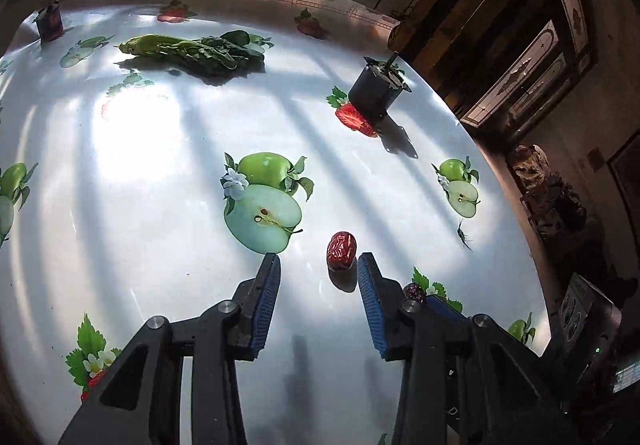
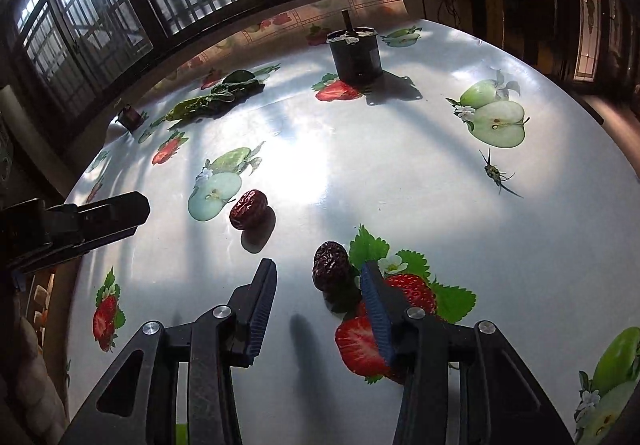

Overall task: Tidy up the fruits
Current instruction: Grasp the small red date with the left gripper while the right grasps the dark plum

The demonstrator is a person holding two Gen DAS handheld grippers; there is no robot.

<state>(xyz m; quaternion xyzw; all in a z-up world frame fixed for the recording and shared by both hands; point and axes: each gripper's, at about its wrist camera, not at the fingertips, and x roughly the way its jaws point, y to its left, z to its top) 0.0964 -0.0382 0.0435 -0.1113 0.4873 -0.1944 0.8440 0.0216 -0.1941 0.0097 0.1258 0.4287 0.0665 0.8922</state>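
A bright red wrinkled date point(image 1: 341, 250) lies on the glossy fruit-print tablecloth just ahead of my open left gripper point(image 1: 319, 263), nearer its right finger; it also shows in the right wrist view point(image 2: 248, 204). A darker date point(image 2: 330, 265) lies between the tips of my open right gripper point(image 2: 318, 269), close to the right finger, and peeks out behind my left gripper's right finger point(image 1: 414, 291). Neither gripper holds anything. The left gripper's fingers point(image 2: 108, 215) show at the left edge of the right wrist view.
A black cylindrical motor point(image 1: 376, 89) point(image 2: 354, 53) stands at the far right of the round table. Leafy greens point(image 1: 192, 49) point(image 2: 212, 101) lie at the back. A small dark jar point(image 1: 50, 21) stands far left. An insect point(image 2: 494, 173) sits near the right edge.
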